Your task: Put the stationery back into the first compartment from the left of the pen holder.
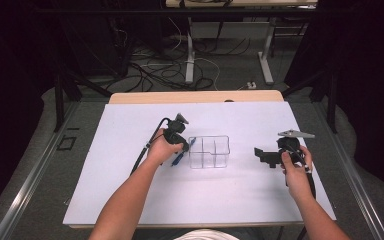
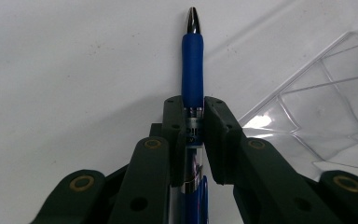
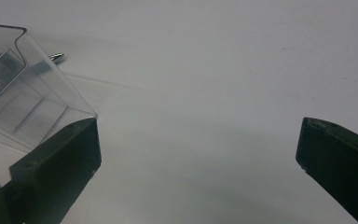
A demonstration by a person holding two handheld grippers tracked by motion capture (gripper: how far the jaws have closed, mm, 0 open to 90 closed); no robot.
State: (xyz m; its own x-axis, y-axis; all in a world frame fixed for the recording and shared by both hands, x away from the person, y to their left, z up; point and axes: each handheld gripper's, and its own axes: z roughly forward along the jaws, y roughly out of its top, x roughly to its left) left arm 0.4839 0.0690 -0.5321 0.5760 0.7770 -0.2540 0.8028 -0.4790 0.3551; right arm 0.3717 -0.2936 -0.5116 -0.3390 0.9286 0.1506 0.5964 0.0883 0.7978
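Observation:
A blue pen (image 2: 192, 70) with a silver tip is clamped between the jaws of my left gripper (image 2: 193, 116), its tip pointing down toward the white mat. In the high view the pen (image 1: 179, 159) hangs just left of a clear plastic organizer (image 1: 209, 151) with several compartments, and the left gripper (image 1: 176, 140) sits above it. The organizer's corner (image 2: 317, 107) lies to the right of the pen. My right gripper (image 1: 263, 156) is open, right of the organizer, jaws toward it. Between its wide-apart jaws (image 3: 198, 144) is bare mat; the organizer (image 3: 23, 93) shows at the left, the pen's tip (image 3: 57, 57) beyond it.
A white mat (image 1: 130, 190) covers the table, with a wooden edge (image 1: 195, 96) at the back. Cables and table legs (image 1: 190, 60) lie on the floor beyond. A black frame post (image 1: 59, 100) stands at the far left.

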